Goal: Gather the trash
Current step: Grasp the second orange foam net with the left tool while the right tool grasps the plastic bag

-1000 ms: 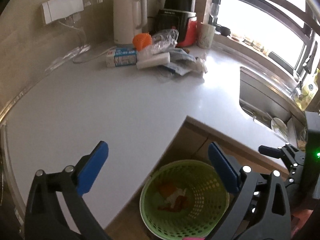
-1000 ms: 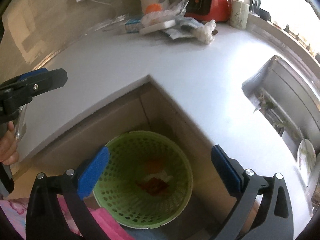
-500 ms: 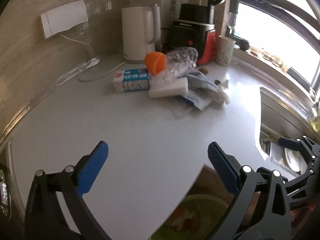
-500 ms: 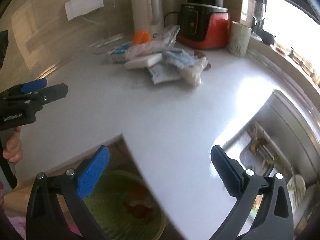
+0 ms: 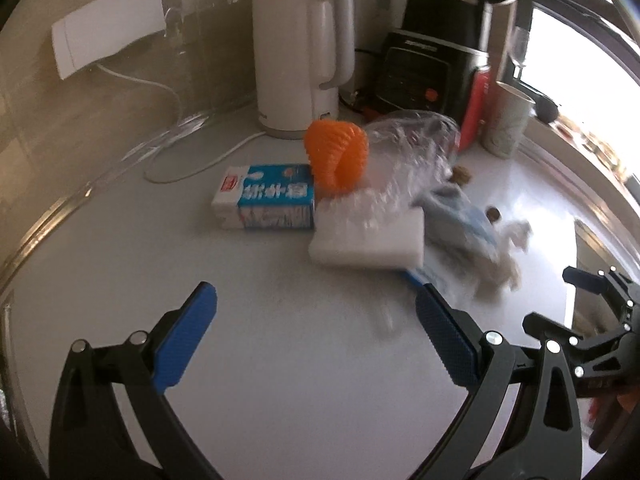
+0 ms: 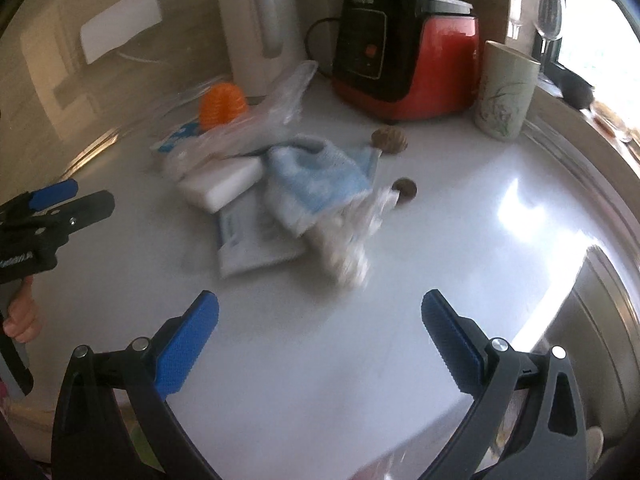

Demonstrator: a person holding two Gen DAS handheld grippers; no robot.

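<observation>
White tabletop (image 5: 120, 280) fills both views, running back to the wall corner. At that back edge stands the white kettle (image 5: 298, 60), and just beside it, toward the window, the red-and-black blender base (image 6: 404, 52), then a pale cup (image 6: 506, 92).

Trash sits heaped in front of the kettle, well in from the near edge. Biggest piece, a crumpled clear plastic bag (image 5: 412, 148), draped over a white foam block (image 5: 370, 240). Touching the block on the wall side, a blue-and-white carton (image 5: 266, 196) lies flat. An orange mesh ring (image 5: 336, 156) stands tilted, leaning on carton and bag. On the window side of the heap, a light-blue cloth (image 6: 320, 176) lies over a flat blue-and-white packet (image 6: 252, 236), with a wad of white tissue (image 6: 348, 244) against it. Two small brown shells: one (image 6: 390, 140) near the blender, one (image 6: 405, 189) touching the tissue.

Left tool (image 5: 316, 336) hangs over bare tabletop short of the block, jaws spread wide, nothing between them. Right tool (image 6: 320, 340) likewise released and empty, near the tissue wad.
</observation>
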